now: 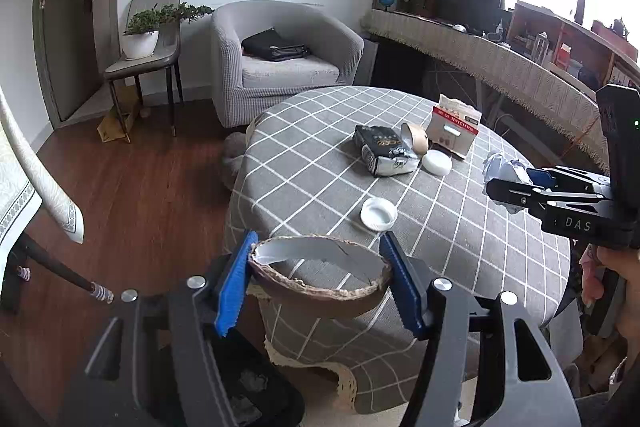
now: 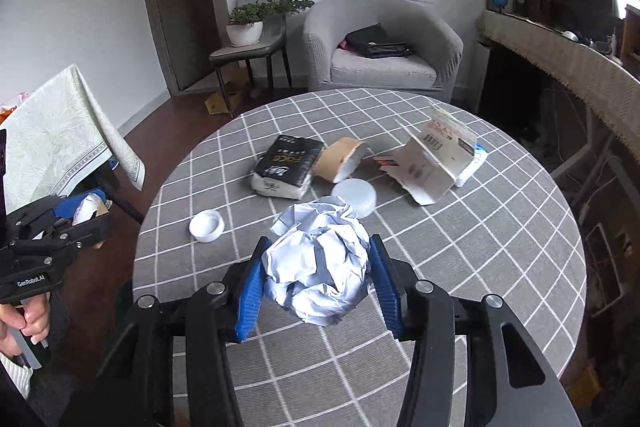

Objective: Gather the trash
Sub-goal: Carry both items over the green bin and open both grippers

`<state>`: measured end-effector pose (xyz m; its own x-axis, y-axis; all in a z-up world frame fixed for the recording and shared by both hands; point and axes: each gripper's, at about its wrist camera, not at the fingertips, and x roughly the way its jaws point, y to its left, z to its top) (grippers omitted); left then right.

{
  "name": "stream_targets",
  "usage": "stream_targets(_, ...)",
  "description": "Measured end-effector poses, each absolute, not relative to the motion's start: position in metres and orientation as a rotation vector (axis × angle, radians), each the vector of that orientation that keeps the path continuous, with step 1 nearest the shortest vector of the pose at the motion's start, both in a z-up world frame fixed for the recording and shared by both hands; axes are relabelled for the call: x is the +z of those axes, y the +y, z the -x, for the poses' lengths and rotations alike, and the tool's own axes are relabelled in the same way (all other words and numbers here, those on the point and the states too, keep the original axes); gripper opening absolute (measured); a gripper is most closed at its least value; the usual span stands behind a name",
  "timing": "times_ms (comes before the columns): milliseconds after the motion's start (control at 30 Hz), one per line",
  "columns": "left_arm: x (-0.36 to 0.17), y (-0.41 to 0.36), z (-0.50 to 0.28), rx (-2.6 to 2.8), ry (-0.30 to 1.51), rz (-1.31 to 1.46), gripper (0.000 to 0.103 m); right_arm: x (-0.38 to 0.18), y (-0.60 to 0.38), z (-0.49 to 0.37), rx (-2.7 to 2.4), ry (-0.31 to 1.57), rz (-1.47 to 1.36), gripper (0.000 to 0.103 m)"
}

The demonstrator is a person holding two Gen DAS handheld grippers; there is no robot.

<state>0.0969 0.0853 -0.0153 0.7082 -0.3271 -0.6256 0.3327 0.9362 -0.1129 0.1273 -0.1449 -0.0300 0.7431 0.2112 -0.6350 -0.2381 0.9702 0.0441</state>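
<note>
My left gripper (image 1: 319, 243) is shut on a torn brown paper cup (image 1: 320, 297), open mouth up, held at the near left edge of the round checked table (image 1: 460, 247). My right gripper (image 2: 320, 243) is shut on a crumpled white paper ball (image 2: 316, 275) above the table's (image 2: 460, 267) near side. In the left wrist view the right gripper (image 1: 500, 183) hangs at the right with the paper ball (image 1: 505, 163). The left gripper (image 2: 86, 211) shows at the far left of the right wrist view.
On the table lie a black tissue pack (image 2: 288, 167), another brown cup (image 2: 340, 161) on its side, a white lid (image 2: 356, 195), a white cap (image 2: 207, 225) and a torn carton (image 2: 432, 163). A dark container (image 1: 240, 387) sits on the floor below my left gripper. A grey armchair (image 1: 280, 59) stands behind.
</note>
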Motion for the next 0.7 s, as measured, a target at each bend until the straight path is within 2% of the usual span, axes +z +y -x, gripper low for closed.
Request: stream_targets(700, -0.054, 0.175, -0.064, -0.257, 0.793, 0.036, 0.065, -0.033, -0.008, -0.091, 0.484, 0.668, 0.147, 0.05)
